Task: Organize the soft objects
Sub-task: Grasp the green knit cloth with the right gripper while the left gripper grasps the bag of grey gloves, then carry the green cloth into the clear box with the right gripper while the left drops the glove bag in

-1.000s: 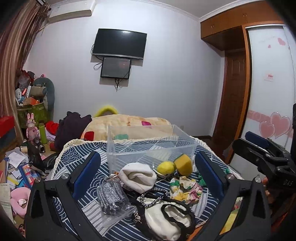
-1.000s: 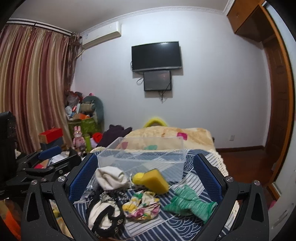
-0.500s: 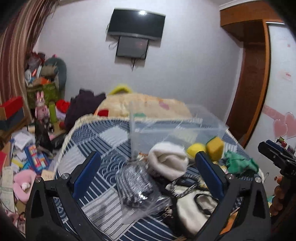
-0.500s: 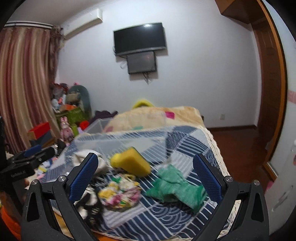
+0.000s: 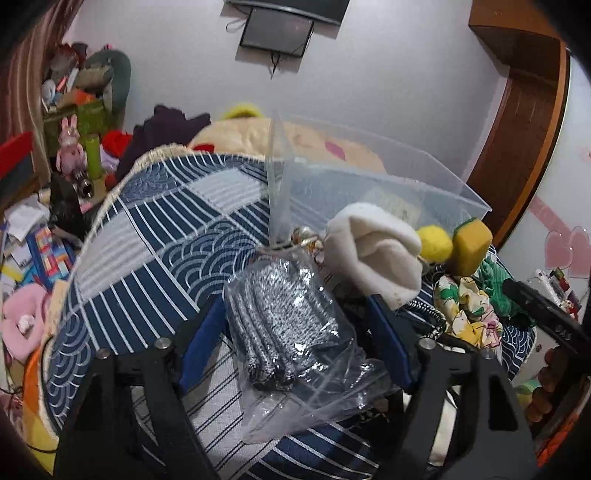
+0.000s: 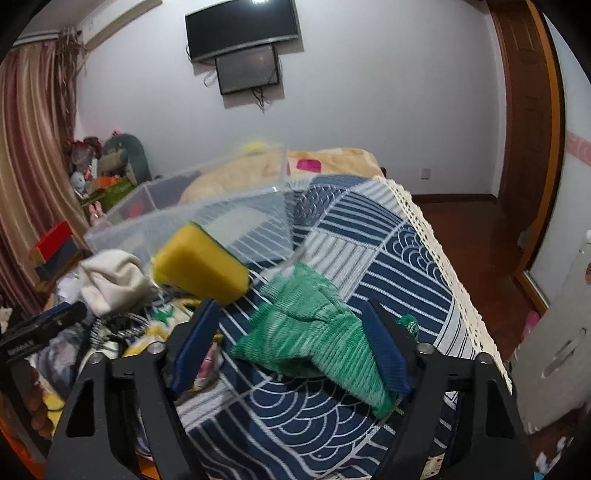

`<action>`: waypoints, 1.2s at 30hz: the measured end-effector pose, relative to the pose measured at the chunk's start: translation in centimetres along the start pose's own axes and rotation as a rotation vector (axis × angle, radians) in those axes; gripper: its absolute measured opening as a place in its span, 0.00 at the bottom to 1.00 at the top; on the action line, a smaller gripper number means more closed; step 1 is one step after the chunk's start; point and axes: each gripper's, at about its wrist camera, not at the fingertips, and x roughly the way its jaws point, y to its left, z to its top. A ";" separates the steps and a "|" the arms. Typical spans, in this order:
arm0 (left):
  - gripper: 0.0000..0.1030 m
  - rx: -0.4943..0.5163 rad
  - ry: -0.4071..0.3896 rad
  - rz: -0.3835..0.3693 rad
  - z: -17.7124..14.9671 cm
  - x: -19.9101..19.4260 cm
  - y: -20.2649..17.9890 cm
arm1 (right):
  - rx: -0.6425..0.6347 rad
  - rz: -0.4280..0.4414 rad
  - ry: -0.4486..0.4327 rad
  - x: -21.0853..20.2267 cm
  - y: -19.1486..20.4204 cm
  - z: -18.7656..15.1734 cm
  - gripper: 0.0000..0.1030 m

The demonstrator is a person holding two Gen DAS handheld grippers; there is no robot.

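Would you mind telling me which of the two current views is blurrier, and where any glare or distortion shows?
Right wrist view: motion blur smears the yellow sponge, the green knit cloth and the clear bin; a ceiling-light reflection glares on the TV. Left wrist view: sharper; the plastic bag between the left tongs shows glare streaks. Both views bend straight lines, fisheye style.

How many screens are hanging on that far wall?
2. A large dark television hangs high on the wall, and a smaller screen sits directly beneath it, touching or nearly so. Cables dangle below them. Nothing suggests more are hidden.
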 end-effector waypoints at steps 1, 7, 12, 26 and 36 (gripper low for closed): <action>0.66 -0.004 0.005 -0.004 -0.1 0.1 0.1 | -0.003 -0.006 0.016 0.3 0.0 -0.1 0.62; 0.42 0.016 0.018 -0.028 -0.4 0.2 -0.1 | -0.005 -0.002 0.039 0.6 -0.1 -0.4 0.36; 0.30 0.033 0.014 -0.017 -0.6 -0.6 -0.3 | 0.009 -0.015 0.030 0.5 -0.3 -0.3 0.17; 0.29 0.045 -0.140 -0.031 1.9 -6.9 -0.8 | 0.019 0.017 -0.109 -3.5 0.6 2.3 0.14; 0.29 0.073 -0.219 -0.048 6.5 -7.9 -2.1 | -0.105 0.028 -0.183 -4.2 4.0 5.7 0.14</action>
